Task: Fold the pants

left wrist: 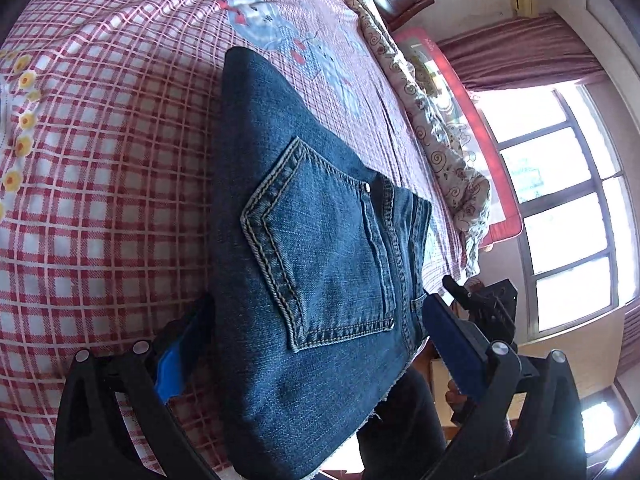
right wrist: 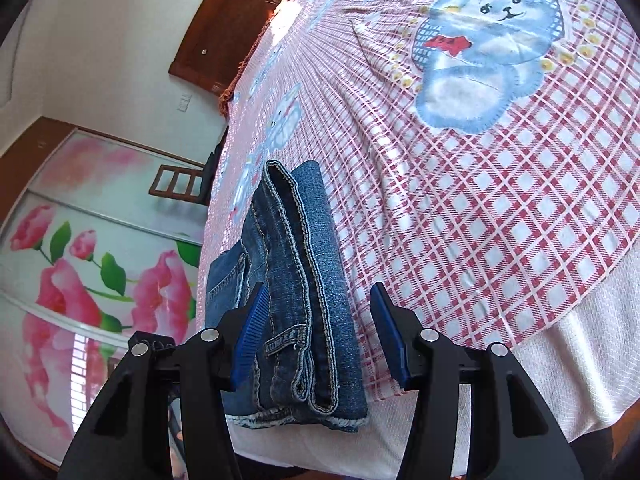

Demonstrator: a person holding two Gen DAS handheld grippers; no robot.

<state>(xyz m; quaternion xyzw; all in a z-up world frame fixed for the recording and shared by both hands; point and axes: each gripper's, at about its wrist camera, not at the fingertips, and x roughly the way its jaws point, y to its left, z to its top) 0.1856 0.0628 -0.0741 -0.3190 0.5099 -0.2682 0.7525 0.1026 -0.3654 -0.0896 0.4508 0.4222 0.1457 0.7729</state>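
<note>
Plaid bedsheet (left wrist: pixel 100 220); window (left wrist: pixel 560 208) rt; folded jeans (left wrist: pixel 320 260).

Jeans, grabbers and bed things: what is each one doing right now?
jeans: folded in layers, lying on the bed's edge.
right gripper: open, pads clear of the denim between them.
left gripper: open, straddling the jeans.
checked sheet: spread over the bed.
patterned quilt: bunched along the far side.

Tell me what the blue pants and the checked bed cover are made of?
The folded blue pants look like denim: faded twill, tan stitched seams, a metal rivet. The red-and-white checked bed cover looks like soft woven cotton, matte, with a printed bear; the exact fibre is unclear.
</note>
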